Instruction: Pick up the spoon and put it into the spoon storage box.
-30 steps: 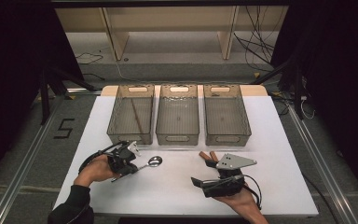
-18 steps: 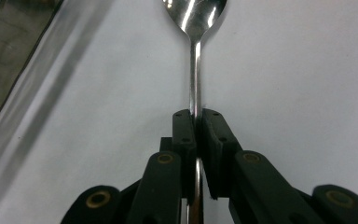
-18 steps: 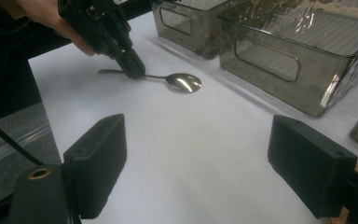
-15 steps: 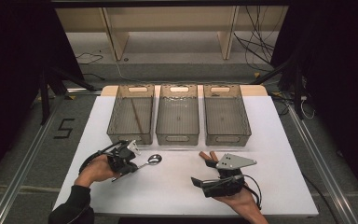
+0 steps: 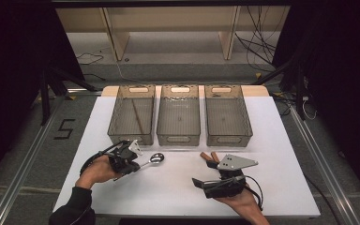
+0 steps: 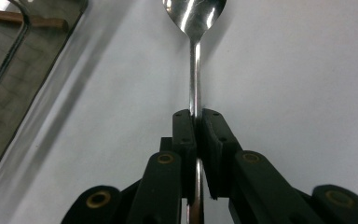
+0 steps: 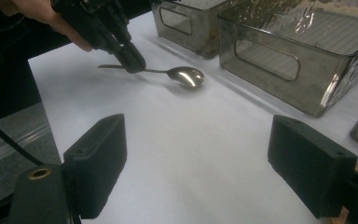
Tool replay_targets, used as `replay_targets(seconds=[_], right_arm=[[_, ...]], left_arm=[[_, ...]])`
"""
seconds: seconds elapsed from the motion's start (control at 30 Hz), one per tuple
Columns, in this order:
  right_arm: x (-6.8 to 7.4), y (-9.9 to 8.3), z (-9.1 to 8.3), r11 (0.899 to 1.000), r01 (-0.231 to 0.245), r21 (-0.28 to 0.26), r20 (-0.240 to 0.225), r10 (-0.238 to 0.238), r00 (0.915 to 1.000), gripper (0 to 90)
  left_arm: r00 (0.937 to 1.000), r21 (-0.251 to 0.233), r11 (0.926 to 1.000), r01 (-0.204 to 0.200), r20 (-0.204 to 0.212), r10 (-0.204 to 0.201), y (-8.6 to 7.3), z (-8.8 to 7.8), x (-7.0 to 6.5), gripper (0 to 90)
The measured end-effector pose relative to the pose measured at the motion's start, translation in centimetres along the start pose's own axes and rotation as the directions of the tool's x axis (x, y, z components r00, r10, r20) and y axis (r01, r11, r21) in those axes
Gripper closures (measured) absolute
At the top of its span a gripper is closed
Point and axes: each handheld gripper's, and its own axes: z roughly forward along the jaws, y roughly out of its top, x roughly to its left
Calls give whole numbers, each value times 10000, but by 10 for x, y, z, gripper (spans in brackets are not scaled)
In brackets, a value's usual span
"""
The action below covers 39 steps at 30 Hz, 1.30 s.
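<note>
A shiny metal spoon [image 5: 155, 159] lies on the white table [image 5: 178, 187], in front of the left and middle bins, its bowl pointing right. My left gripper [image 5: 137, 165] is shut on the spoon's handle. In the left gripper view the pads [image 6: 185, 135] pinch the thin handle and the spoon's bowl [image 6: 193, 14] lies ahead. The right gripper view shows the spoon [image 7: 185, 75] low over the table with the left gripper [image 7: 133, 63] clamped on its handle. My right gripper [image 5: 202, 172] rests at the front right, open [image 7: 200, 154], with only bare table between its jaws.
Three clear grey bins stand side by side at the back: left [image 5: 117, 117], middle [image 5: 163, 117], right [image 5: 247, 117]. A thin wooden stick [image 5: 138, 115] lies in the left bin. Two short brown pieces [image 5: 209, 154] lie by the right gripper.
</note>
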Motion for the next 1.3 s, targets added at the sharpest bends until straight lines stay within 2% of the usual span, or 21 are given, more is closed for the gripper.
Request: replay_targets(seconds=[0.2, 0.37, 0.6, 0.8, 0.93, 1.03, 1.2, 1.23, 1.3], right_arm=[[0, 0, 0, 10000, -2, 17, 1, 2, 10000, 204], [0, 0, 0, 10000, 0, 11, -10, 0, 10000, 204], [1, 0, 0, 10000, -9, 3, -18, 9, 10000, 204], [1, 0, 0, 10000, -12, -2, -19, 12, 10000, 204], [1, 0, 0, 10000, -3, -2, -21, 3, 10000, 204], [0, 0, 0, 10000, -31, 5, -32, 31, 10000, 204], [-1, 1, 0, 9999, -69, -76, -22, 68, 10000, 204], [0, 1, 0, 9999, -78, -87, -31, 78, 10000, 203], [0, 0, 0, 9999, -75, -94, -43, 75, 10000, 203]], left_arm=[[9997, -113, 9997, 225, 95, -224, -1, 0, 2, 842], [9986, -459, 9977, 496, 183, -488, 0, -4, 3, 842], [9938, -1185, 9876, 1027, 546, -968, 5, -13, 3, 842], [9898, -1406, 9811, 1332, 700, -1244, 6, -17, 4, 842], [9855, -1594, 9743, 1594, 840, -1474, 9, -20, 4, 842], [9859, -1762, 9717, 1574, 848, -1443, 14, -28, 4, 842], [9833, -2215, 9588, 1777, 780, -1642, 27, -40, 7, 842], [9810, -2337, 9533, 1913, 781, -1777, 30, -42, 8, 842], [9806, -2468, 9499, 1920, 865, -1757, 37, -45, 12, 842]])
